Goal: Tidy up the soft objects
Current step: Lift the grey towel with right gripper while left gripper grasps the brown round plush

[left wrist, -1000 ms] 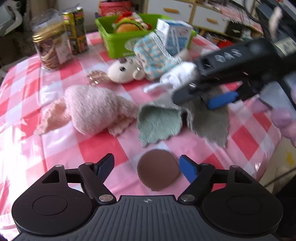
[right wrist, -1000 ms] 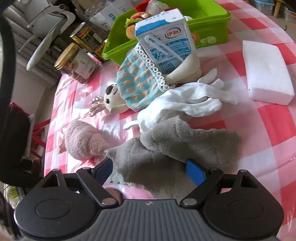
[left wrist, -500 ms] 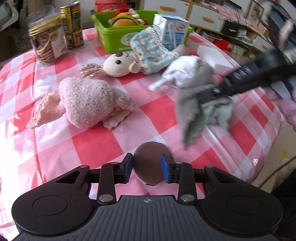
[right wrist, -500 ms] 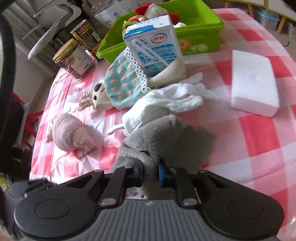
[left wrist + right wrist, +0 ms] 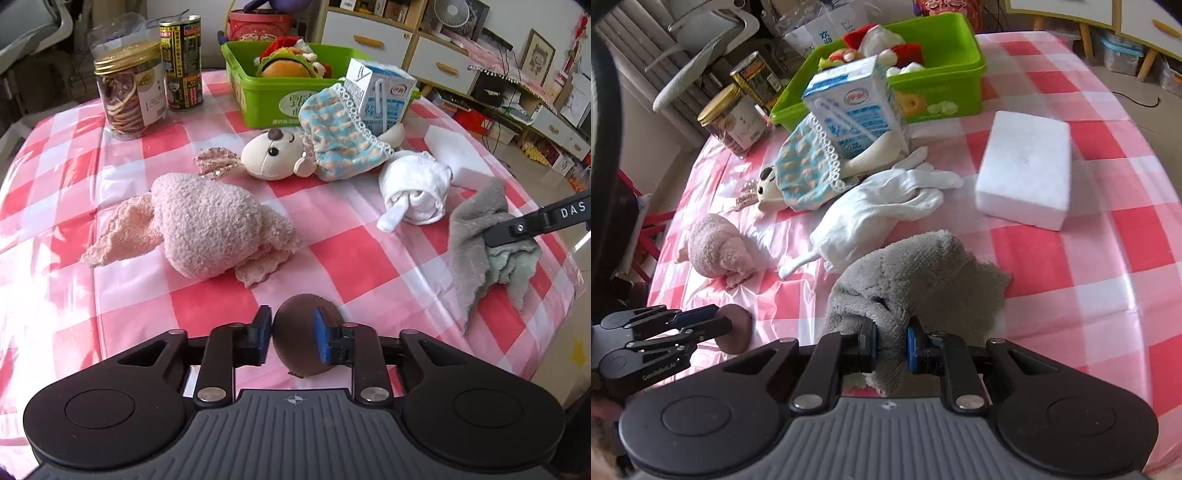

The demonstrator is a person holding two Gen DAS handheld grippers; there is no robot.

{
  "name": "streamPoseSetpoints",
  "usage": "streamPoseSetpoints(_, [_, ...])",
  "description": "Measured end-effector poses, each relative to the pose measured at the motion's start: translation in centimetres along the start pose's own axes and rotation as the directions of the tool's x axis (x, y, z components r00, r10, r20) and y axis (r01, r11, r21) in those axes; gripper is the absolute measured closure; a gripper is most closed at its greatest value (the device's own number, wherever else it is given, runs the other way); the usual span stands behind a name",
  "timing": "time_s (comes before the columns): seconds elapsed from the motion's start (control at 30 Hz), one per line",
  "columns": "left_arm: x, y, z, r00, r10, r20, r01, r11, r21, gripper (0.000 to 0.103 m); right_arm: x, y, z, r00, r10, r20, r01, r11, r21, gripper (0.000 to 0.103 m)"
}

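— Grey fleece cloth (image 5: 919, 280): where does it sit, and what has it?
— At the table's near right edge, bunched between the right gripper (image 5: 890, 345) pads, which are clamped on a fold; the rest trails on the checked tablecloth (image 5: 1108, 258).
— And the green bin (image 5: 945, 62)?
— Well beyond it, past the white cloth (image 5: 871, 218) and the milk carton (image 5: 855, 110), up and slightly left along the gripper's line. The carry likely has to clear both.
— The other hand?
— The left gripper (image 5: 293, 338) tilts down at the near edge, with a brown round pad (image 5: 299, 343) between its jaws, which are opening; its blue pad (image 5: 320, 338) touches the disc on one side only.
— Nearer to the bin?
— Neither, I judge; both hang at the near edge.
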State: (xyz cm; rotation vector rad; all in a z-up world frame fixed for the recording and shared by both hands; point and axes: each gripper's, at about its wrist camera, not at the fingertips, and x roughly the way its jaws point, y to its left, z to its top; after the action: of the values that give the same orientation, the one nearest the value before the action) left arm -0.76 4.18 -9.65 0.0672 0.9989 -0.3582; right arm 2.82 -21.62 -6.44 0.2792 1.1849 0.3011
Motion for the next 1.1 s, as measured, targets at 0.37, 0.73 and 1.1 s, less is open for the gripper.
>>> streamPoseSetpoints(0.37, [1.2, -1.5, -0.6, 0.997, 0.028, -0.066, -0.026, 0.999, 0.041, 0.048, -0.2, -3.2, -0.2, 0.998, -0.059, -0.015, 0.06, 0.994, 0.089, 0.082])
streamPoseSetpoints(0.73, [1.6, -1.9, -0.3, 0.996, 0.056, -0.064, -0.053, 0.998, 0.044, 0.053, 1.6, -2.2, -0.2, 0.997, -0.076, 0.01, 0.075, 0.991, 0.107, 0.095])
streamPoseSetpoints(1.1, [0.8, -0.8, 0.4, 0.999, 0.018, -0.036, -0.02, 0.999, -0.036, 0.064, 0.0, -1.8, 0.6, 0.997, -0.024, 0.071, 0.014, 0.991, 0.135, 0.103])
